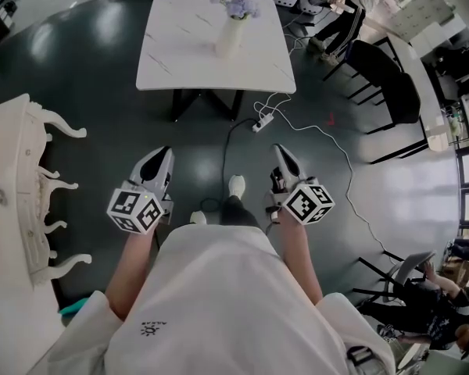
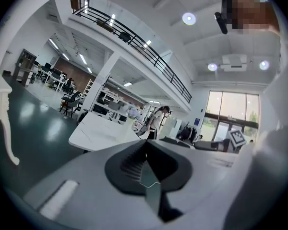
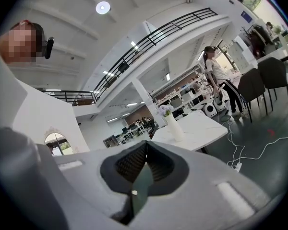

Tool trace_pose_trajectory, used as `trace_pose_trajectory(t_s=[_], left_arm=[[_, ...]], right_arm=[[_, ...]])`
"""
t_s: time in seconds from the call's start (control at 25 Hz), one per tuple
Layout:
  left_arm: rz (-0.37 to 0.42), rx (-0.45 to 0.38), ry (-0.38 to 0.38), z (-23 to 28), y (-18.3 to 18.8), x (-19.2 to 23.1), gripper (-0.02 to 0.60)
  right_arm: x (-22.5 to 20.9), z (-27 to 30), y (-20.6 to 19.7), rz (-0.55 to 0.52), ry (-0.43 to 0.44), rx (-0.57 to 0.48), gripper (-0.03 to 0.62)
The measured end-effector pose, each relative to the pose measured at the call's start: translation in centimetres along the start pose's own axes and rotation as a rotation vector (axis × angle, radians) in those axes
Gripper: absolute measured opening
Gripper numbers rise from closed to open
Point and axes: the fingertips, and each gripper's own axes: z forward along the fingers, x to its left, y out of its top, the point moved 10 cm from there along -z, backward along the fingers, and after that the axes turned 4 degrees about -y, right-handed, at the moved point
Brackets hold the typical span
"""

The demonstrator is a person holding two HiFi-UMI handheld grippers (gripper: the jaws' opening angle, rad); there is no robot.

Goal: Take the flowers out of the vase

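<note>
Standing on a dark floor [image 1: 86, 69], the person holds two grippers, one in each hand, both pointed toward the single white desk [image 1: 180, 53] ahead and well apart from it.

Left gripper [image 1: 162, 155]: one marker cube at its rear. Its own view shows the jaws brought fully together with nothing between them.

Right gripper [image 1: 281, 151]: one marker cube at its rear. Its own view likewise shows the jaws closed flat against each other, holding nothing.

Task items: one white vase [image 1: 229, 37] stands upright on the desk, toward the far edge and right of centre. One bunch of pale purple flowers [image 1: 238, 6] sits in its mouth, not yet taken out. Neither gripper touches the vase or the flowers. No other item can be made out on the desk top.

Surroundings: one white power strip [image 1: 264, 120] lies on the floor near the desk's front right, with a white cable [image 1: 328, 143] trailing off to the right. Two black chairs [image 1: 391, 84] stand to the right of the desk. One ornate white furniture piece [image 1: 16, 186] with curved legs lies at the left edge of the head view.
</note>
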Motion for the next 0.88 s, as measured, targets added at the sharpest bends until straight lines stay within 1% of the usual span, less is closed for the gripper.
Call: trace_pose_trajectory(t_s=[0.2,0.44,0.6,0.88], left_arm=[[0.014,0.003,-0.003,1.2,0.4,0.2,-0.012],[0.023,-0.001,0.006,3.8,0.8,0.5,-0.012],[0.025,-0.002,0.010,6.3,1.3,0.6,-0.012],[0.035,-0.007,0.027,12.0,2.4,0.8,-0.012]], right_arm=[[-0.5,1.2,0.5,0.005,0.010,-0.008,0.000],[-2.6,3.4,1.3,0.023,0.029,-0.002,0.000],[-4.2,5.3,2.5,0.033,0.045,0.001,0.000],[-8.2,9.7,5.1,0.041,0.072,0.021,0.000]])
